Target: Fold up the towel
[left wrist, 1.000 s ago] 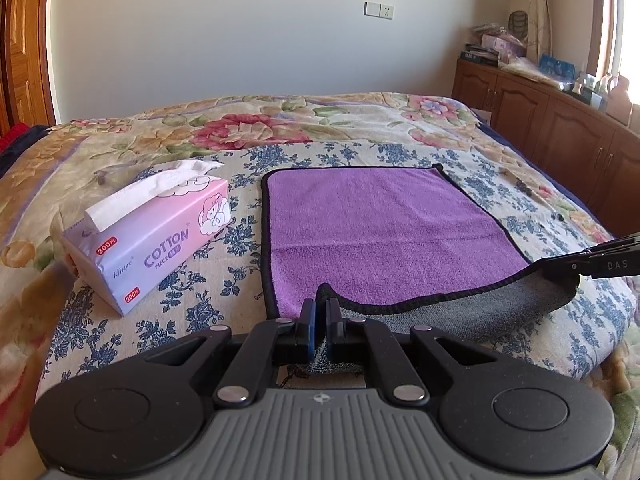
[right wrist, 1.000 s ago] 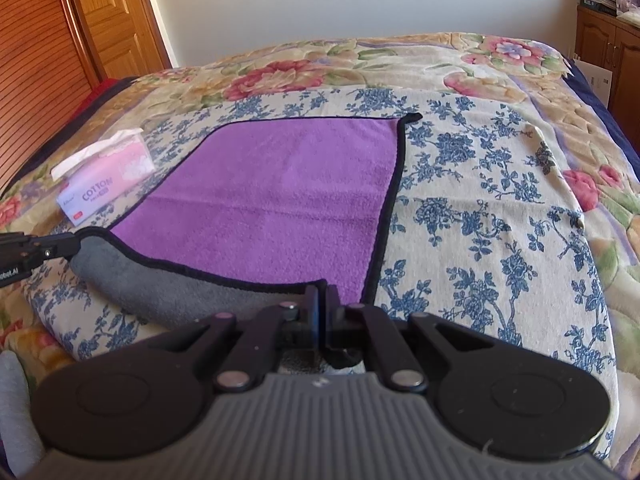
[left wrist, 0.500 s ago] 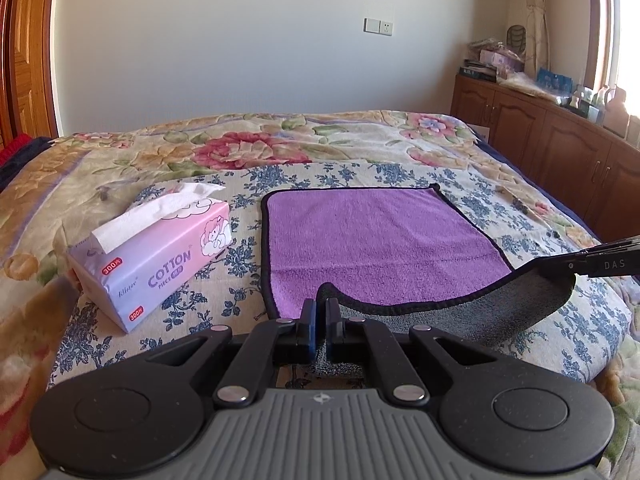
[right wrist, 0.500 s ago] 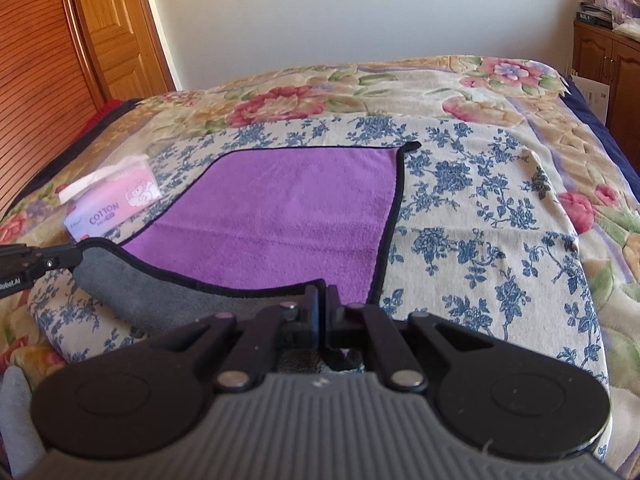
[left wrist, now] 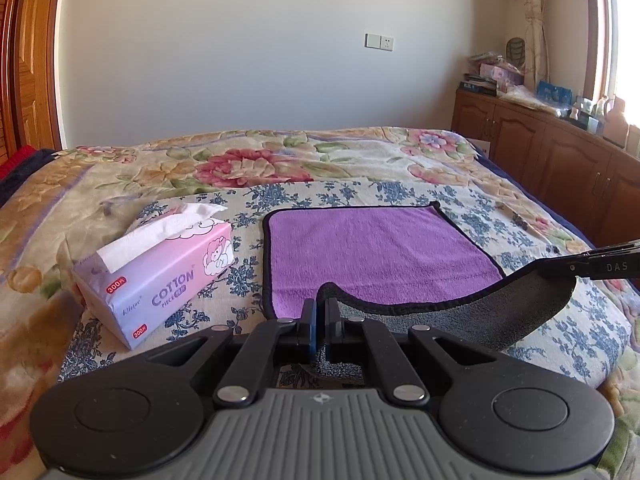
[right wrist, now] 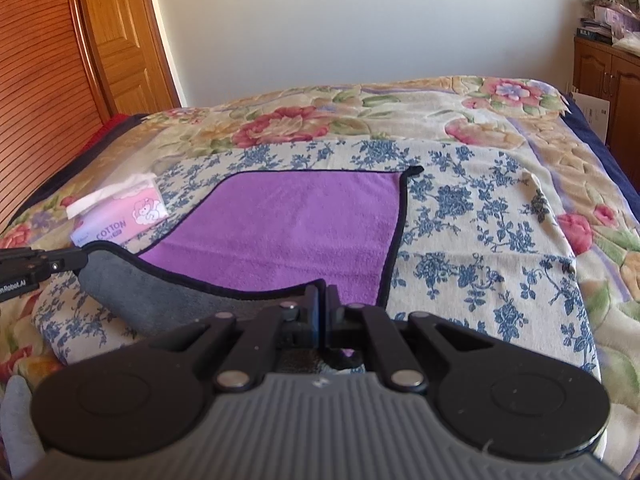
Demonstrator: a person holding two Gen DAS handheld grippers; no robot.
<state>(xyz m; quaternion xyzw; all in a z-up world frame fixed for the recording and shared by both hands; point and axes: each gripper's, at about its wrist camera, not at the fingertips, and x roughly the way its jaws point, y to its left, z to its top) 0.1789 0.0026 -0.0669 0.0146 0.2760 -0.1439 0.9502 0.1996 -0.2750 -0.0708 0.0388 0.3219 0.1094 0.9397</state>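
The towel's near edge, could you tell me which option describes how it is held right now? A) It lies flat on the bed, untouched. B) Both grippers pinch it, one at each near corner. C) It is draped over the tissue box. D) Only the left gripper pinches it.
B: the left gripper and the right gripper each clamp a near corner of the towel, and the grey underside sags between them above the bed.

Ahead of the matt black plastic left gripper (left wrist: 319, 312), a fluffy purple cloth towel (left wrist: 372, 248) with grey underside is seen; a glossy plastic-wrapped tissue pack (left wrist: 160, 276) lies left, on the bed's (left wrist: 280, 160) woven cloth.
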